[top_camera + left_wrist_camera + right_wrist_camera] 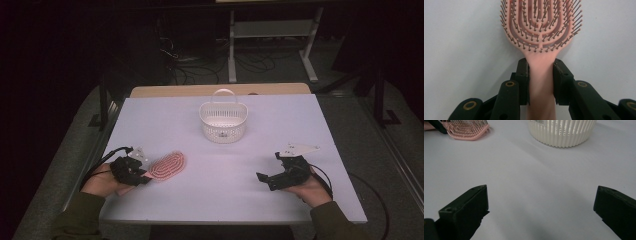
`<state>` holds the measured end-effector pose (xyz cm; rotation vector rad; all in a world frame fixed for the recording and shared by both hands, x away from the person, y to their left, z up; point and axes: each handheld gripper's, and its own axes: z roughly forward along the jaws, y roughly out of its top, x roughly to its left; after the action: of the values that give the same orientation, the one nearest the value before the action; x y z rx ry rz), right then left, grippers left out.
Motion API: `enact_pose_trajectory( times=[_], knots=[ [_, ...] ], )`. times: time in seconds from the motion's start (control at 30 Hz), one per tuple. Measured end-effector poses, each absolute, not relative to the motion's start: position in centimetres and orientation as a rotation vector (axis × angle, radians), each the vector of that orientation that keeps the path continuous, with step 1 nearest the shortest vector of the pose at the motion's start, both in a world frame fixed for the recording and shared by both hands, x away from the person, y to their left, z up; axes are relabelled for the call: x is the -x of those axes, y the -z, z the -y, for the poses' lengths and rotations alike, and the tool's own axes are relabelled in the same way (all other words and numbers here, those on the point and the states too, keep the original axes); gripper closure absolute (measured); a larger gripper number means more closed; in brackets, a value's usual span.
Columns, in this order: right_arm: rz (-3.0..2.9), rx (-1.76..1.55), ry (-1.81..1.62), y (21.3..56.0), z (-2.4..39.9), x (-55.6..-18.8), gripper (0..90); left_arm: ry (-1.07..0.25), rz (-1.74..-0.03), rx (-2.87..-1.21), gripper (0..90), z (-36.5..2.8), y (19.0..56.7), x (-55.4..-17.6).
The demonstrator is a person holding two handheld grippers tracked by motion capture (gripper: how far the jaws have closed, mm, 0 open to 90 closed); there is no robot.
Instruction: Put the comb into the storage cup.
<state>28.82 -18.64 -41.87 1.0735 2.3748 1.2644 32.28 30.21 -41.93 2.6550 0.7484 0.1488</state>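
Hairbrush, pink and bristle-side up, lay near the left, near part of the white table, its head pointing right and slightly away from the person. The left gripper had its two black jaws pressed against either side of the brush's narrow handle, just below where the head widens; the handle filled the gap between them. The right gripper rested on the near right of the table with its jaws spread wide and nothing between them, aimed across the bare surface toward the brush and the basket.

The likeliest trouble, as I judged it, was the brush pivoting in the grasp. The hold sat on a smooth, tapering handle while the heavier, wider head hung out beyond the jaws, so a lift could let the head droop or swing. A quick move might also let the handle slide out backward. If the white slotted basket, standing toward the far middle of the table, was the destination, the long brush could catch on its rim or upright handle, and a light basket might tip or skid.

The table was a plain white board, matte and uncluttered. Beyond its far edge a wooden surface showed, then a dark room with cables on the floor and a pale metal frame.
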Motion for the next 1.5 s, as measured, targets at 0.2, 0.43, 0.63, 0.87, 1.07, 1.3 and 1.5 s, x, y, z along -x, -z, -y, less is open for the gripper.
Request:
enact_pose_trajectory(
  times=[0.2,0.43,0.63,0.87,1.07,1.3,1.5],
  knots=[
    [-2.375,-1.071,-1.263,41.9,18.7,-28.8,0.0,-0.141,-0.746,-2.613,70.5,-30.4,41.7,-32.3],
    [-2.376,-1.072,-1.262,41.9,18.7,-28.8,0.0,-0.156,-0.723,-2.558,70.4,-30.2,41.0,-32.1],
    [-2.376,-1.072,-1.260,41.9,18.7,-28.8,0.0,-0.203,-0.713,-2.491,70.4,-29.9,40.4,-32.1],
    [-2.375,-1.072,-1.261,41.9,18.7,-28.9,0.0,-0.222,-0.695,-2.455,70.4,-29.0,40.1,-31.9],
    [-2.376,-1.069,-1.260,41.9,18.7,-28.8,0.0,-0.217,-0.683,-2.426,70.5,-28.0,40.0,-31.7],
    [-2.374,-1.068,-1.263,41.8,18.8,-28.8,0.0,-0.223,-0.677,-2.371,70.4,-27.3,39.7,-31.6],
    [-2.374,-1.066,-1.263,41.8,18.8,-28.8,0.0,-0.221,-0.682,-2.346,70.4,-26.7,39.6,-31.6]
  ],
)
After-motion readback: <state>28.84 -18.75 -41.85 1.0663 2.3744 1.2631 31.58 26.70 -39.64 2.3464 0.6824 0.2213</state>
